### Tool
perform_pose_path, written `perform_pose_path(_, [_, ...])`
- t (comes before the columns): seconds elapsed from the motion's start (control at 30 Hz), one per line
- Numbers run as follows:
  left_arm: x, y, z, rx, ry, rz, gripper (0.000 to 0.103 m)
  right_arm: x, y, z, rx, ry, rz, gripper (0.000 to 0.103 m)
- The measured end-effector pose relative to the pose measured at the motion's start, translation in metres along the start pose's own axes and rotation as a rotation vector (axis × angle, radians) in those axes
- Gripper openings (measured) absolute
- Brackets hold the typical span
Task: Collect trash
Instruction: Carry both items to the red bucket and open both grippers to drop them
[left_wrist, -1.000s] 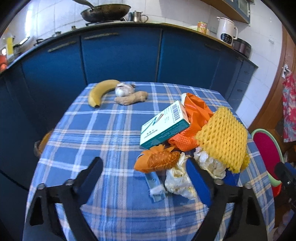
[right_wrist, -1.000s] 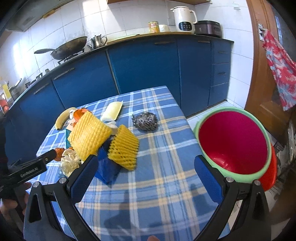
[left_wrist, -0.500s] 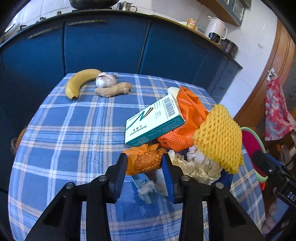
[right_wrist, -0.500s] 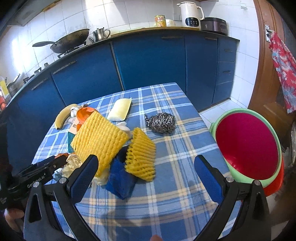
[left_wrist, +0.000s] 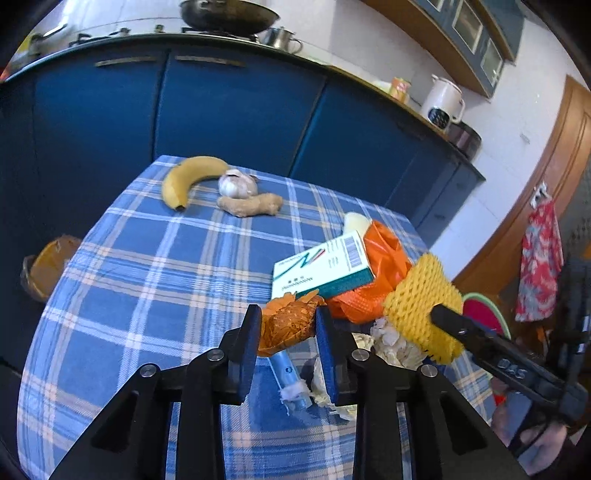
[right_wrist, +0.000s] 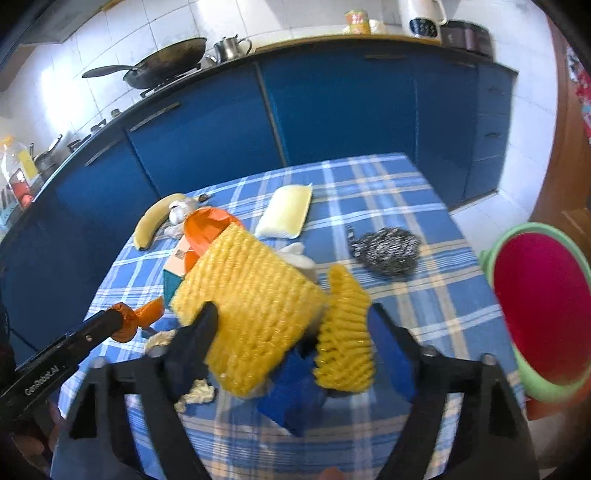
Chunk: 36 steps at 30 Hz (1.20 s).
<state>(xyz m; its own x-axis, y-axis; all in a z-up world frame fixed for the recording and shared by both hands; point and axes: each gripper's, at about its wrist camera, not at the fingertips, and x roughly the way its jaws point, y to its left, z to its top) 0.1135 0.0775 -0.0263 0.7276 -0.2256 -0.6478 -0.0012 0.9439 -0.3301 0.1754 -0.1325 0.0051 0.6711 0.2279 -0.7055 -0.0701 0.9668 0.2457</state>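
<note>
Low in the frame, the left tongs (left_wrist: 288, 328) are closing on the crumpled orange wrapper (left_wrist: 286, 325) to lift it off the checked counter (left_wrist: 147, 266), while the right tongs (right_wrist: 291, 328), jaws closing but not yet pressing, straddle the yellow foam nets (right_wrist: 251, 302) beside the red bin (right_wrist: 543, 306) at right.

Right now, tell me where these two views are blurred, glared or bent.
Left wrist view: sharp, though the fisheye bends the blue cabinets into an arc, and the corners go black. Right wrist view: motion blur smears the closing right gripper and the big yellow foam net between its fingers; window light blows out the wall tiles at upper left.
</note>
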Motion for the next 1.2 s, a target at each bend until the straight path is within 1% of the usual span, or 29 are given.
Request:
perform_pose_path(0.07, [-0.004,0.001,0.0,-0.011,-0.009,0.007,0.03,0.005,0.003,0.0,-0.003,0.018,0.023,0.052])
perform_pose_path(0.1, [-0.006,0.002,0.0,-0.014,-0.011,0.009,0.03,0.005,0.004,-0.001,-0.006,0.02,0.032,0.048])
perform_pose_path(0.13, [-0.008,0.001,0.0,-0.016,-0.014,0.009,0.03,0.004,0.005,-0.001,-0.007,0.017,0.044,0.038])
perform_pose_path(0.2, [-0.012,0.0,-0.001,-0.016,-0.022,0.009,0.03,-0.001,0.006,-0.001,-0.011,0.002,0.06,0.029])
perform_pose_path(0.23, [-0.015,-0.002,0.0,-0.015,-0.028,0.008,0.03,-0.006,0.008,-0.001,-0.018,-0.011,0.071,0.022])
perform_pose_path(0.27, [-0.018,-0.004,-0.001,-0.013,-0.033,0.007,0.03,-0.011,0.009,-0.002,-0.022,-0.023,0.077,0.018])
perform_pose_path(0.47, [-0.035,-0.018,0.001,0.006,-0.066,-0.006,0.03,-0.042,0.013,-0.002,-0.036,-0.083,0.15,0.016])
perform_pose_path(0.67, [-0.052,-0.041,0.001,0.063,-0.1,-0.014,0.03,-0.077,0.012,-0.002,-0.04,-0.148,0.174,0.015])
perform_pose_path(0.77, [-0.058,-0.053,0.003,0.084,-0.105,-0.028,0.03,-0.093,0.008,-0.002,-0.032,-0.171,0.178,0.015])
perform_pose_path(1.03, [-0.062,-0.102,0.008,0.16,-0.112,-0.089,0.03,-0.133,-0.027,-0.001,-0.004,-0.224,0.113,0.015])
perform_pose_path(1.2, [-0.054,-0.136,0.011,0.204,-0.117,-0.133,0.03,-0.155,-0.06,-0.003,0.031,-0.253,0.033,0.015])
